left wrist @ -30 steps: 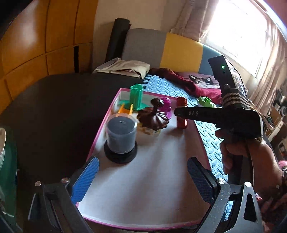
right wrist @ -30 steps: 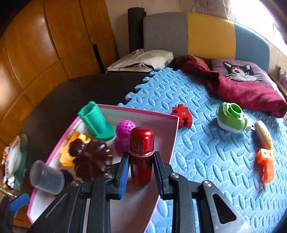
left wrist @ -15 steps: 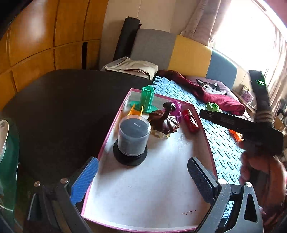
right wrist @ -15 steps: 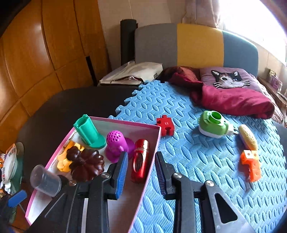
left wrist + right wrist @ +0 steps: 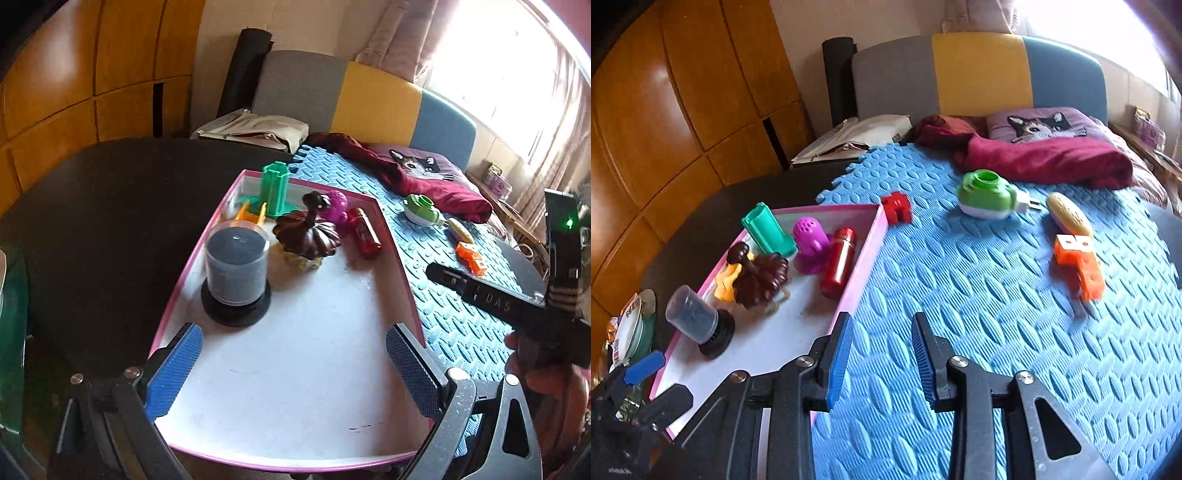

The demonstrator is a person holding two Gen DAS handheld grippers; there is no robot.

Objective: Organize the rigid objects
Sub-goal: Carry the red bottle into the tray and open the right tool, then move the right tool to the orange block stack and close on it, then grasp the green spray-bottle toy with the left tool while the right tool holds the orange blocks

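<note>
**Handling Notes: Loose Rigid Items on the Mat**

The pink-rimmed tray (image 5: 866, 254) already holds the red cylinder (image 5: 837, 263), lying on its side. The green plug-in device (image 5: 986, 199) rests on the blue foam mat (image 5: 979, 295): probably light, hard, smooth plastic; grip across its rounded body. The orange block (image 5: 1080, 264) offers flat sides. The right gripper (image 5: 881, 354) has just been opening, nothing between its jaws. The left gripper (image 5: 295, 369) is spread wide, empty.
</note>
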